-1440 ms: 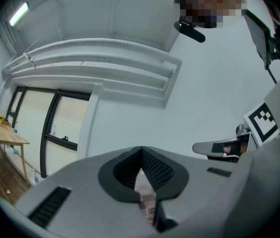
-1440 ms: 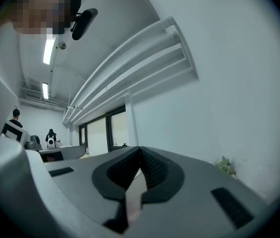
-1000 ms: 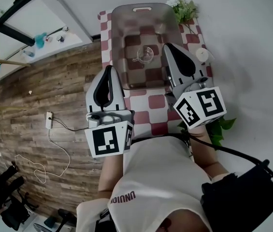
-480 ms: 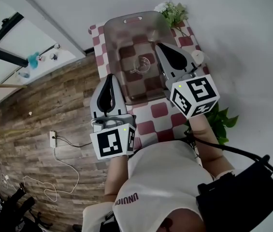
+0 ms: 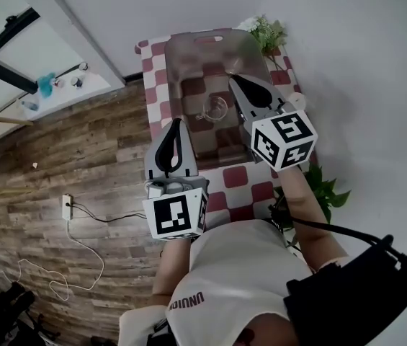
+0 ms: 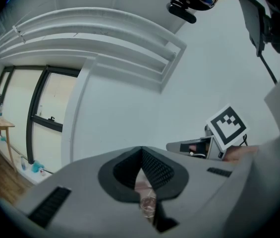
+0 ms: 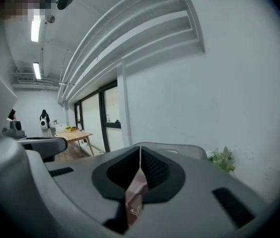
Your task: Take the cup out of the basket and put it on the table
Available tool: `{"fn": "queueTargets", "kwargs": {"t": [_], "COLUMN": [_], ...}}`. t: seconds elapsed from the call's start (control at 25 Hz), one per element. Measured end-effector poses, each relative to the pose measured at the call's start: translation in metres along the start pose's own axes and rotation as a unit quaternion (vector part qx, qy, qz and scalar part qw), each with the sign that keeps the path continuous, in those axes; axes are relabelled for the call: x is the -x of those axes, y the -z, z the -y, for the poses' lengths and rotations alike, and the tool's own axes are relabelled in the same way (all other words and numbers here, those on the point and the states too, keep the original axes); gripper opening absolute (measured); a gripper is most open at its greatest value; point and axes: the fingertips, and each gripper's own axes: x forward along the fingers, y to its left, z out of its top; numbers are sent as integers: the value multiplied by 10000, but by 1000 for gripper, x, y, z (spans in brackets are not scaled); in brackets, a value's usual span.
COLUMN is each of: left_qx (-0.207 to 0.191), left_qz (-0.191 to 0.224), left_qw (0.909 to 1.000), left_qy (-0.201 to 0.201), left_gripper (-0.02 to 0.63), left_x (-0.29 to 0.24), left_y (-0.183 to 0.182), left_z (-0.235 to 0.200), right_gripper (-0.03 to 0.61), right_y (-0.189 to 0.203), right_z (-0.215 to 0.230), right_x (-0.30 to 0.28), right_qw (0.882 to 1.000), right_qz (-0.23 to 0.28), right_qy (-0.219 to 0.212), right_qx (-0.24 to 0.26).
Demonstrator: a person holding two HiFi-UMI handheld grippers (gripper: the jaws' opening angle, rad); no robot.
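Observation:
A clear glass cup (image 5: 215, 109) stands inside the translucent grey basket (image 5: 189, 56) on the red-and-white checked table (image 5: 235, 177). My right gripper (image 5: 233, 80) hangs over the basket's right side, its tips just right of and beyond the cup, jaws shut and holding nothing. My left gripper (image 5: 176, 122) hovers at the basket's near left corner, also shut and empty. In the left gripper view the jaws of the left gripper (image 6: 141, 150) meet, and the cup (image 6: 148, 205) shows through the slit below them. The right gripper (image 7: 140, 150) likewise shows its jaws closed together.
A leafy plant (image 5: 266, 30) stands at the table's far right corner and another plant (image 5: 325, 187) beside its right edge. A small white round object (image 5: 297, 100) sits right of the basket. Wooden floor with a power strip (image 5: 67, 206) and cable lies to the left.
The head camera has shifted. My right gripper has moved forward over the basket, past the cup's right side. The left gripper has come a little closer to the basket. Both stayed shut.

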Motion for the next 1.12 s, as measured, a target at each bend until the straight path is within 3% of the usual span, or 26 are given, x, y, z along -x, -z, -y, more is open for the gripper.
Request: {"fn": "queueTargets", "kwargs": {"t": [0.64, 0.84, 1.12], "left_qx": [117, 139, 196], "left_qz": [-35, -28, -19], "left_qw": [9999, 9999, 9998], "left_qy": [-33, -32, -54], "left_gripper": [11, 11, 11], "left_x": [-7, -8, -7], "left_y": [5, 4, 6], "left_z": [-8, -8, -10], "right_gripper": [23, 63, 71], "right_y": [34, 47, 66], "right_z": [12, 18, 28], "right_x": [-45, -51, -60], "right_qw": [9970, 9949, 9913], "right_qz": [-746, -987, -1308], "right_qy": [-156, -129, -72], "right_qx": [103, 141, 123]}}
